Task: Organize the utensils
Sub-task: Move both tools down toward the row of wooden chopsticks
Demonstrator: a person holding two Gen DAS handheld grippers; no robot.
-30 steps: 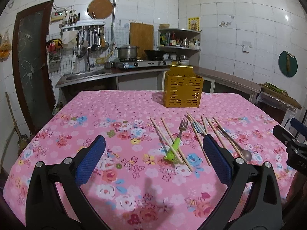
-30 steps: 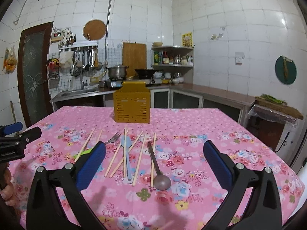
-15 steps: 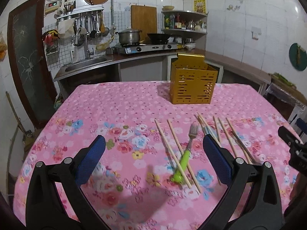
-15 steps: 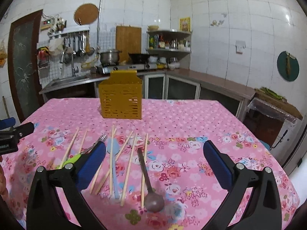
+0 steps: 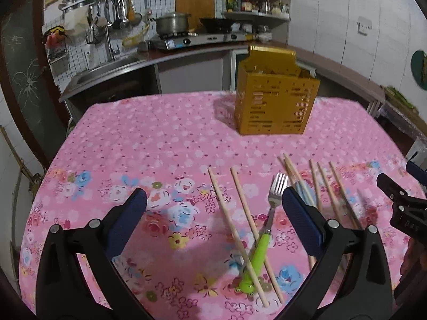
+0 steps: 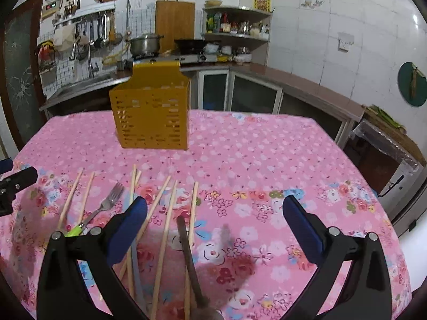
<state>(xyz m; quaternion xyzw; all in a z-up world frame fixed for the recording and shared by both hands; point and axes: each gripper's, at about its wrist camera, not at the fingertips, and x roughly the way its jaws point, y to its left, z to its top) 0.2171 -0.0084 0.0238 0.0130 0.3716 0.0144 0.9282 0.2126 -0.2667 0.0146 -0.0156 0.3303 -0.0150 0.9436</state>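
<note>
A yellow perforated utensil holder (image 5: pixel 275 98) (image 6: pixel 153 112) stands upright at the table's far side. Several wooden chopsticks (image 5: pixel 232 218) (image 6: pixel 168 208) lie loose on the pink floral cloth. A fork with a green handle (image 5: pixel 263 237) (image 6: pixel 105 208) lies across two of them. A dark spoon (image 6: pixel 190 261) rests below my right gripper (image 6: pixel 213 229), which hangs open and empty above the utensils. My left gripper (image 5: pixel 213 221) is open too, empty, with the chopsticks and fork between its fingers' span.
The table (image 5: pixel 165 138) carries a pink flowered cloth. Behind it runs a kitchen counter with a sink (image 5: pixel 106 69), a stove with a pot (image 5: pixel 172 24) and a corner shelf of bottles (image 6: pixel 234 26). A low cabinet (image 6: pixel 387 160) stands beside the table's right edge.
Both grippers have moved forward and lowered toward the utensils. The holder and chopsticks now loom larger. Both stay open.
</note>
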